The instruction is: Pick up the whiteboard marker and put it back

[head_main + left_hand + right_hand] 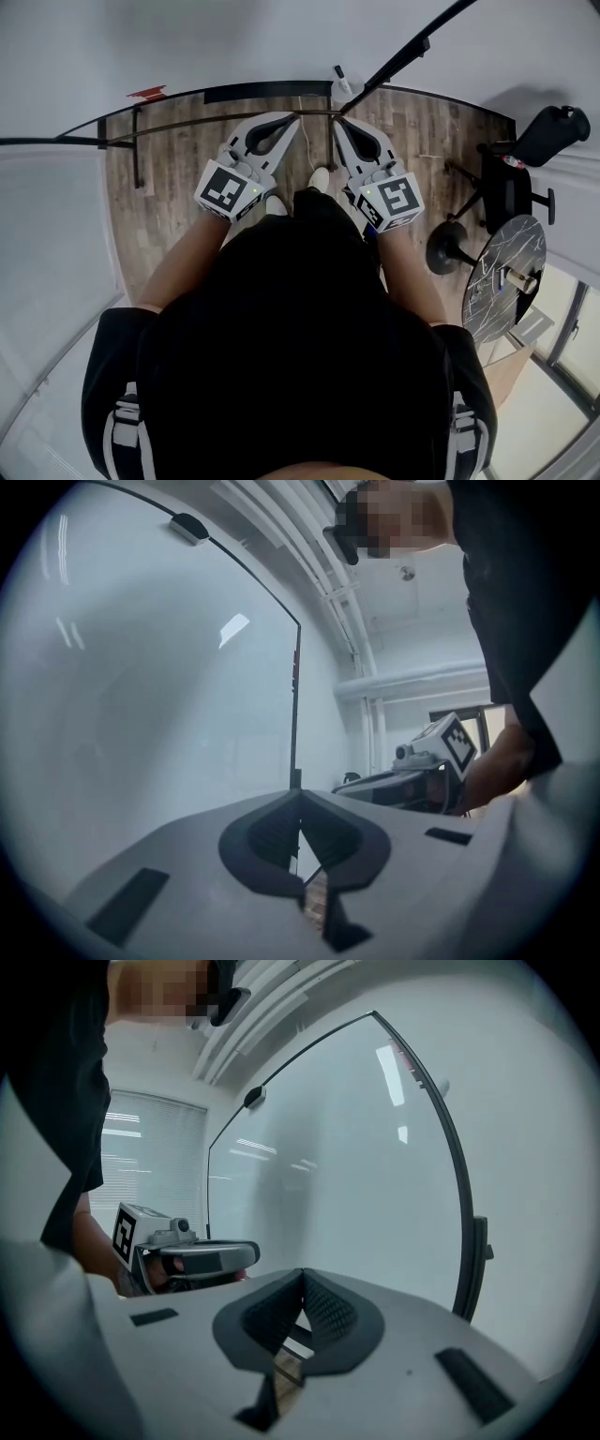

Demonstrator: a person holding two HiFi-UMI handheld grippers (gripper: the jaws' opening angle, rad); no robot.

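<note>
Two tools here, both pinched fully together with nothing in them. The left tool and right tool are held side by side, pointing at the whiteboard, which looks like a ready pose before any grab. I can only spot one whiteboard marker, lying at the whiteboard's bottom edge just beyond the right tool's tips, so that's probably the easier reach.
</note>
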